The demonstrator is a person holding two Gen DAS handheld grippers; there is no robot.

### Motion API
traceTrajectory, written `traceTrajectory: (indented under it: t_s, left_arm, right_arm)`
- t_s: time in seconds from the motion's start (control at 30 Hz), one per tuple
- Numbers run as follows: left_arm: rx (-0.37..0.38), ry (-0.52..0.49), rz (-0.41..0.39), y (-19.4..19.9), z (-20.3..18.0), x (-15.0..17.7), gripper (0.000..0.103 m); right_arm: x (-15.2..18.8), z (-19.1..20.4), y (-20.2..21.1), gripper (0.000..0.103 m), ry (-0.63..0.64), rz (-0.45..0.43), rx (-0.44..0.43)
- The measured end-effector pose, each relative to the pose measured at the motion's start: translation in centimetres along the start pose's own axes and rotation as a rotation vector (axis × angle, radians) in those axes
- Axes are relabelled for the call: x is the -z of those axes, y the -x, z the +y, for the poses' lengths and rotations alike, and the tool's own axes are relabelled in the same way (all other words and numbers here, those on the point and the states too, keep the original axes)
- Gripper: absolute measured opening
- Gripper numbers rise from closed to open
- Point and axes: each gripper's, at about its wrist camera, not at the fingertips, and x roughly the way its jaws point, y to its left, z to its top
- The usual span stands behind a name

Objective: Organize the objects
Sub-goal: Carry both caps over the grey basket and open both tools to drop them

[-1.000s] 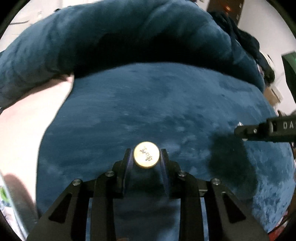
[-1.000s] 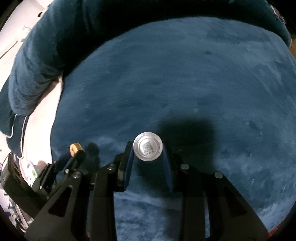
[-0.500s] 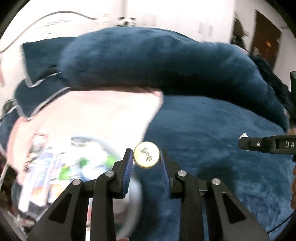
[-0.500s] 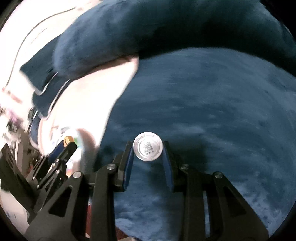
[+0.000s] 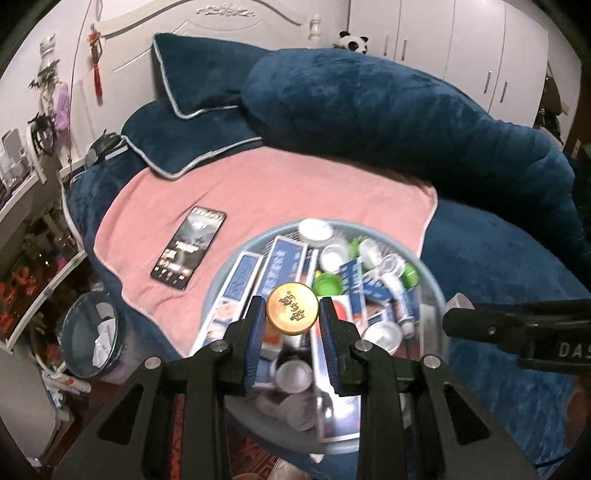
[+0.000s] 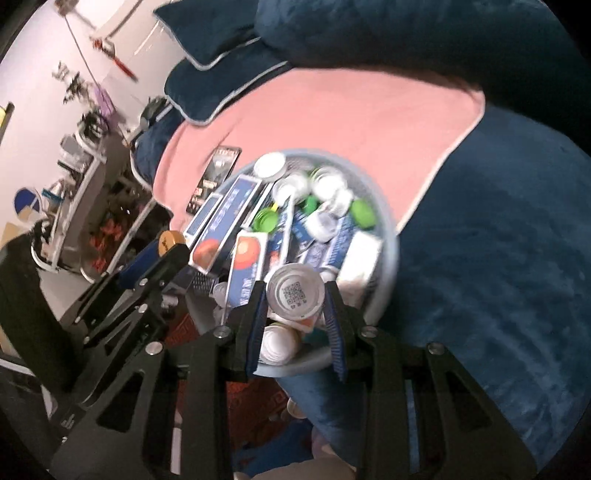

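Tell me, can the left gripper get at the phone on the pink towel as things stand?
Probably not yet. The left gripper is shut on the gold cap, so its jaws are occupied. The phone lies flat and uncovered on the pink towel, beside the basin; the path looks free.

This was a bedroom in a home. A bed (image 5: pixel 498 266) covered in dark blue plush filled most of both views, with a white carved headboard (image 5: pixel 221 22) behind it and two blue pillows (image 5: pixel 199 74) with pale piping leaning against it. A rolled blue duvet (image 5: pixel 388 110) lay across the bed, and a pink towel (image 5: pixel 277 192) was spread over the cover with a phone (image 5: pixel 188 247) lying on it. White wardrobe doors (image 5: pixel 461 48) stood along the far wall, a small panda toy (image 5: pixel 352 38) sat near them, and a red knot ornament (image 5: pixel 96 55) hung by the headboard. Beside the bed were a cluttered white shelf (image 5: pixel 22 192) and a round waste bin (image 5: pixel 88 339) on the floor.
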Motion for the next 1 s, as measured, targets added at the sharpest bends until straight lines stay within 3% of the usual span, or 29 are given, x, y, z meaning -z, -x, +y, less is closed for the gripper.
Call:
traceTrajectory:
  t_s: [0.1,0.17,0.2,0.23,0.27,0.33,1.0]
  left_arm:
    - [-0.010,0.003,0.021,-0.5,0.5,0.5,0.032]
    - [-0.017,-0.001,0.033,-0.5,0.6,0.7,0.060]
    - [-0.015,0.001,0.030,-0.2,0.5,0.7,0.085]
    - [-0.011,0.005,0.017,0.1,0.5,0.7,0.095]
    - [-0.021,0.007,0.007,0.3,0.5,0.6,0.097]
    - [-0.018,0.005,-0.006,0.7,0.6,0.4,0.100]
    - [-0.007,-0.070,-0.005,1.8,-3.9,0.7,0.102]
  right_arm:
    - [-0.1,0.7,-1.3,0.032,0.009,0.016,0.017]
    - [-0.1,0.8,-1.2,0.033,0.026,0.026,0.013]
    - [0.0,0.9,-1.3,0.036,0.039,0.029,0.034]
    - [0.2,1.0,-1.1,0.054,0.046,0.019,0.055]
    - [0.3,0.9,-0.9,0.085,0.053,0.004,0.074]
    - [0.4,0.3,-0.2,0.103,0.035,-0.032,0.104]
    - [2.8,-6.1,3.0,0.103,-0.095,-0.056,0.186]
